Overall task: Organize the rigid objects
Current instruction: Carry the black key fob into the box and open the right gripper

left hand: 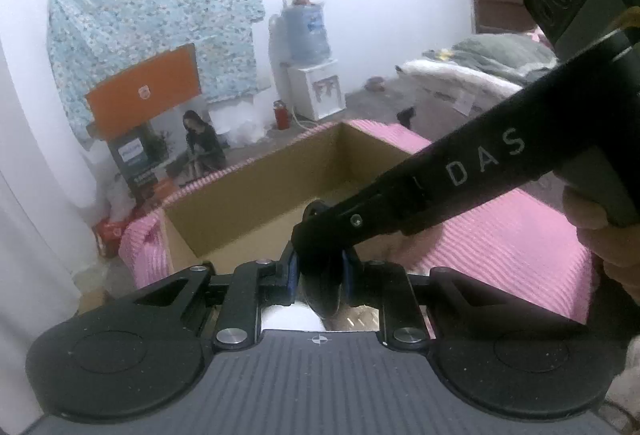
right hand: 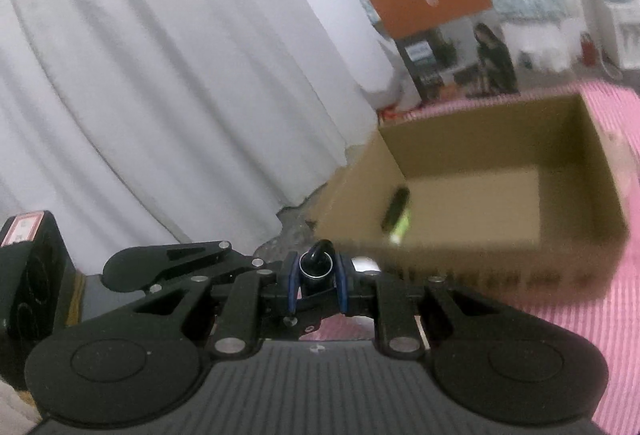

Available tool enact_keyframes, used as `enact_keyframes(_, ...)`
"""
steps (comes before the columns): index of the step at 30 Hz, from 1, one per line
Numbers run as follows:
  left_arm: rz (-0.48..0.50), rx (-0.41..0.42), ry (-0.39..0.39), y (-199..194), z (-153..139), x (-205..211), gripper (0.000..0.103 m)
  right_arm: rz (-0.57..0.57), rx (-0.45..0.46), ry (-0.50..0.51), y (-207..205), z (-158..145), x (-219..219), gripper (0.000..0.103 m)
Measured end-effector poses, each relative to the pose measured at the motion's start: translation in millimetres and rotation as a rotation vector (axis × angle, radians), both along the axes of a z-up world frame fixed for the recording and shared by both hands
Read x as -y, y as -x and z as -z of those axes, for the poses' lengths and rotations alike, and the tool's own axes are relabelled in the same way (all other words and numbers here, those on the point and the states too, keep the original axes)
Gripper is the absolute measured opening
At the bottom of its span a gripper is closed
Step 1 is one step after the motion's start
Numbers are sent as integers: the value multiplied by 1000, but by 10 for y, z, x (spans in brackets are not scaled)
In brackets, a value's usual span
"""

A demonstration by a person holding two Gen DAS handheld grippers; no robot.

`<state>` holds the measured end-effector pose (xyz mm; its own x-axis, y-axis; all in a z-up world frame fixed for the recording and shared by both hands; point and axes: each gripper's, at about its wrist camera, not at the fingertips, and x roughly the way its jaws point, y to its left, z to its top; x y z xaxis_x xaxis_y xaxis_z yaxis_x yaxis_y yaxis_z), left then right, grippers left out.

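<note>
A small black round object (left hand: 320, 291) sits between the blue pads of my left gripper (left hand: 320, 271), which is shut on it. My right gripper (left hand: 318, 235) reaches in from the upper right and meets the same object from above. In the right wrist view that object (right hand: 316, 269) shows a silver ring and a black hooked top, and my right gripper (right hand: 317, 279) is shut on it. Just ahead stands an open cardboard box (left hand: 256, 195). Inside the box (right hand: 480, 139), a green and black item (right hand: 398, 219) lies against its left wall.
The box rests on a pink ribbed cover (left hand: 500, 235). A hand (left hand: 600, 231) holds the right tool. White curtains (right hand: 160, 75) hang on the left. An orange carton (left hand: 144, 95), a printed box and a water dispenser (left hand: 312, 83) stand on the floor beyond.
</note>
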<state>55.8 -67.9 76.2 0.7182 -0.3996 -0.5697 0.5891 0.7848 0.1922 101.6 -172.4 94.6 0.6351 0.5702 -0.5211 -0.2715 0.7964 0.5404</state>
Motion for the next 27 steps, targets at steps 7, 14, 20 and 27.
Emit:
enact_keyframes(7,-35,-171,-4,-864,-32,1,20,-47,-96,-1,-949,49,136,21)
enact_keyframes(14,-100,-356,-63,-1701,346,91,20,-54,-311,-67,-1937,631,313,21)
enact_keyframes(20,-171,-470,-133,-2231,668,157,20,-43,-456,-105,-2525,1161,369,20)
enact_keyframes(27,-235,-497,-231,-2519,885,219,21,-33,-543,-154,-2854,1550,345,20)
